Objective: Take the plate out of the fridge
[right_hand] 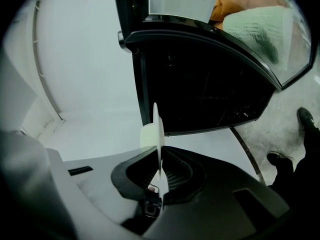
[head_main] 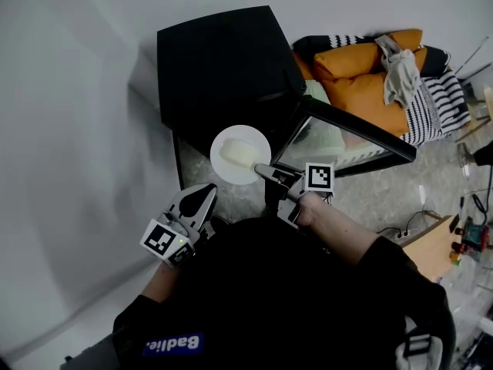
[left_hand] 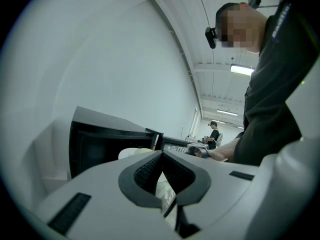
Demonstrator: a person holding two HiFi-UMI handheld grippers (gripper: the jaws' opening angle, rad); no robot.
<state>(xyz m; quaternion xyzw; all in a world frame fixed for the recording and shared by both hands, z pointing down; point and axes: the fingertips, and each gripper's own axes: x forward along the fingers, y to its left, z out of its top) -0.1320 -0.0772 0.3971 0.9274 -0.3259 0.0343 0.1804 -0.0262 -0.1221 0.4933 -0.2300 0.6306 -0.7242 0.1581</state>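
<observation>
You have the plate (head_main: 231, 174) out of the fridge (head_main: 216, 60), or very nearly so. In the head view it hangs in the air just in front of the fridge's open front edge, between the cabinet and your body, with the floor below it. The glass door (head_main: 347, 133) stands swung wide to your right. Judging from that, the main step of the task is done. What is left is to carry the plate fully clear, find a place to put it down, and perhaps shut the door; no landing spot shows in these views.

Your right gripper (head_main: 266, 172) is clamped on the plate's near right rim. In the right gripper view the rim (right_hand: 156, 129) runs as a thin white line straight into the closed jaws, so the hold is on the edge alone. I would treat that as a narrow grip and keep the plate level.

Your left gripper (head_main: 202, 195) sits low by your left side, near the plate but not touching it. Its own view shows the jaws together with nothing between them.

The plate lies flat with its face up toward your head camera, and a pale lump of food (head_main: 239, 153) rests near its middle. Being round, it has no long axis of its own. The line that matters runs from the pinched rim across the centre to the free rim, which points toward the wall on your left.
</observation>
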